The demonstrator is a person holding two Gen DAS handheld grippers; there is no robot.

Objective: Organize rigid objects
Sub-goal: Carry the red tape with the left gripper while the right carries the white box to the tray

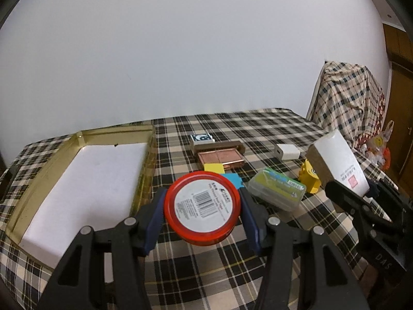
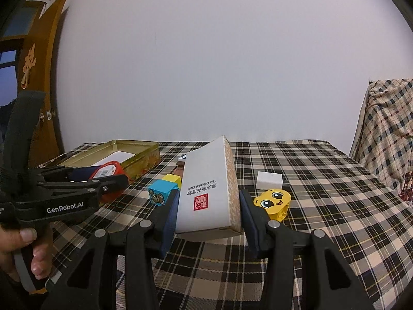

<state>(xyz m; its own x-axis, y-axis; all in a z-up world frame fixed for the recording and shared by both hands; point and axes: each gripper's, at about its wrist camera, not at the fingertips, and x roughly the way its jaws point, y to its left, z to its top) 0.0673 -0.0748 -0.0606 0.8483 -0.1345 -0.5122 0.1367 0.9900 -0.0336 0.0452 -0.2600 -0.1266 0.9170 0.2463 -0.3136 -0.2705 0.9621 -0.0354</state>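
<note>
A plaid cloth covers the table (image 1: 258, 129), and at its left end sits a big gold-coloured tin tray (image 1: 46, 175) with a flat white sheet (image 1: 85, 188) lying inside. The right gripper (image 2: 209, 214) clamps a long white cardboard box (image 2: 206, 191) with a speckled tan side, red seal printed on top, tilted up off the cloth. The left gripper (image 1: 202, 211) pinches a round red tin (image 1: 202, 208), white barcode label facing up, just beside the tray. Further back lie a clear plastic case (image 1: 277, 191), a yellow smiling-face toy (image 2: 273, 202), a white block (image 2: 268, 180) and small blue (image 2: 160, 193) and yellow (image 2: 171, 179) cubes.
</note>
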